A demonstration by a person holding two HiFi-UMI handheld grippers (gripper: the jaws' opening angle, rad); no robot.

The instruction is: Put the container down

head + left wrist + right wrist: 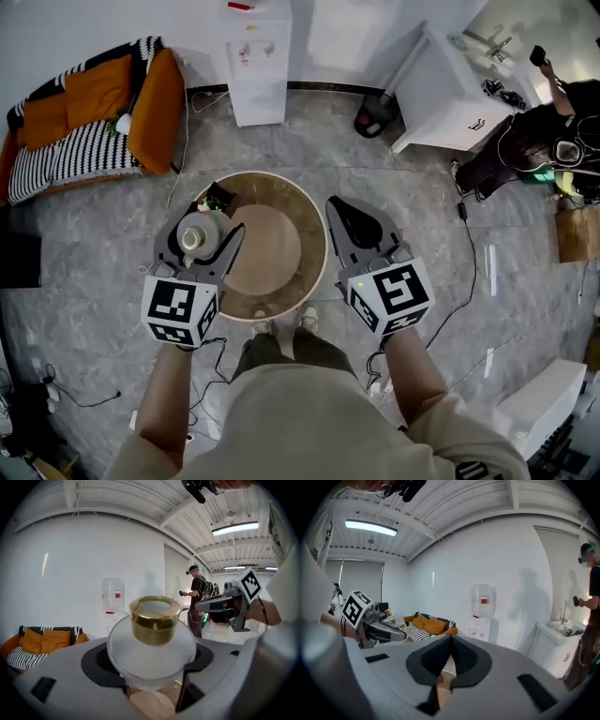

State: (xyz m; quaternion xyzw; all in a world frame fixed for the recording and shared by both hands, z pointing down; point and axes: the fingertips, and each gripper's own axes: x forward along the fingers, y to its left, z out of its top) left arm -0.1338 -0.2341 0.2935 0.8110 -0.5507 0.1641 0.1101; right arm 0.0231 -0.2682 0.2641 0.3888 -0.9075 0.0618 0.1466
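- I see the container (199,236) between the left gripper's (204,225) jaws, over the table's (267,248) left part.
- The right gripper (342,208) is over its right edge.
- The dispenser (258,61) stands behind the table, with the sofa (89,122) to its left.
- A sink unit (450,94), I think, is at back right.

This is a furnished studio room with a home-like layout. It has a grey stone-tile floor (84,281), a sofa (89,117) with orange cushions at upper left and a water dispenser (256,61) against the white wall at top centre. A white sink unit (450,89) stands at upper right, a round tabletop (267,246) sits mid-frame, and tube lights (370,527) hang under bare ceiling beams.
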